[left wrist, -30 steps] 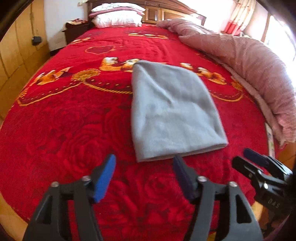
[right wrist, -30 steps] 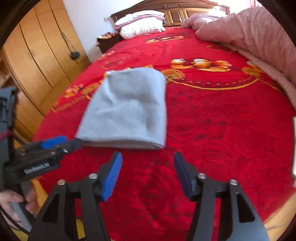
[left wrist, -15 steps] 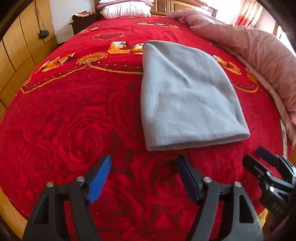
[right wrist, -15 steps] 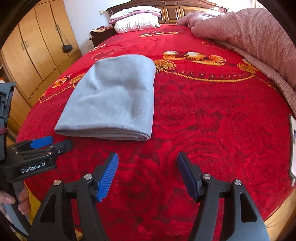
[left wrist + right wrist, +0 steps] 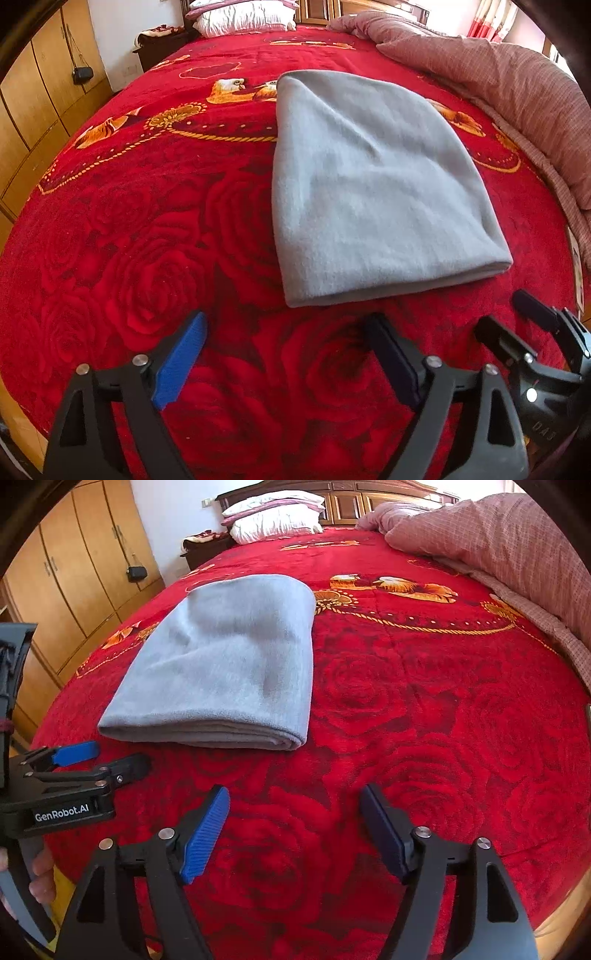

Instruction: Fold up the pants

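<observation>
The grey pants (image 5: 369,195) lie folded into a flat, layered rectangle on the red rose-patterned bed cover (image 5: 147,240); they also show in the right wrist view (image 5: 229,668). My left gripper (image 5: 284,328) is open and empty, just short of the fold's near edge, over its left corner. My right gripper (image 5: 293,801) is open and empty, a little before the near right corner of the pants. Each gripper shows at the edge of the other's view: the right gripper (image 5: 517,321), the left gripper (image 5: 99,758). Neither touches the cloth.
A pink quilt (image 5: 498,81) is bunched along the bed's right side. White pillows (image 5: 273,520) lie at the wooden headboard. Wooden wardrobe doors (image 5: 74,568) stand to the left, with a nightstand beside the bed. The bed's near edge is just below the grippers.
Both grippers have moved closer to the near edge of the folded pants, which now looks larger in both views. Both stayed open. The pants have not moved.
</observation>
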`<state>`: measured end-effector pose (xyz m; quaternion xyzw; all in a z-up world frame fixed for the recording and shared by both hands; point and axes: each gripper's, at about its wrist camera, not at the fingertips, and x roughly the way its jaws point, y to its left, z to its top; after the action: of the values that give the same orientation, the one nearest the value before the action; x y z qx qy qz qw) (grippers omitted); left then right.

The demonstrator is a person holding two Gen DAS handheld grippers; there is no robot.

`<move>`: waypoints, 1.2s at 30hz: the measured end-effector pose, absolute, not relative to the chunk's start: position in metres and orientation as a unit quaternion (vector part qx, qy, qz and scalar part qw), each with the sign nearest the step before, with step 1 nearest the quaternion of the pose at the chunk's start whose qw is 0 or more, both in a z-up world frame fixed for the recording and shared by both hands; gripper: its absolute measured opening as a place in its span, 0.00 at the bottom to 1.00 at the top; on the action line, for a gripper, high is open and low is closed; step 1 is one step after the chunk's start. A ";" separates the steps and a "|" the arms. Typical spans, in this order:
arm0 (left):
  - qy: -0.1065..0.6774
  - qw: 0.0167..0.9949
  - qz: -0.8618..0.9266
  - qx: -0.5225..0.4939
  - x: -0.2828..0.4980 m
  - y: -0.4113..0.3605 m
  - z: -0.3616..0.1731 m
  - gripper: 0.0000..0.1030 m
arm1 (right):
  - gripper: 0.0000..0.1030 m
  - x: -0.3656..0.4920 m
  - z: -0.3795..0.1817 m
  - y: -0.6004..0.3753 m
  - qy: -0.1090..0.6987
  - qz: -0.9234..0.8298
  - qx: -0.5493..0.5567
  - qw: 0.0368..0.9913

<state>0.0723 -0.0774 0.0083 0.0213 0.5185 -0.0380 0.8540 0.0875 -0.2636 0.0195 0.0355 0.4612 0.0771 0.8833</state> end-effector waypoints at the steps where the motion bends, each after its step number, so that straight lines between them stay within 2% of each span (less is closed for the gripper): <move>1: 0.518 0.854 -0.037 0.023 0.073 -0.078 0.008 0.91 | 0.75 0.087 0.019 -0.263 0.460 0.077 0.034 0.884; 9: 0.515 0.856 -0.030 0.032 0.073 -0.080 0.004 0.98 | 0.79 0.086 0.018 -0.264 0.451 0.078 0.048 0.888; 14: 0.516 0.856 -0.029 0.031 0.073 -0.079 0.004 0.98 | 0.82 0.086 0.017 -0.261 0.447 0.079 0.039 0.890; 36: 0.516 0.856 -0.028 0.031 0.074 -0.078 0.003 0.98 | 0.83 0.085 0.016 -0.259 0.445 0.079 0.033 0.891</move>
<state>0.0742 -0.0779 0.0035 0.0310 0.5160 -0.0282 0.8556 0.0848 -0.2586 0.0163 0.0334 0.4453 0.0788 0.8913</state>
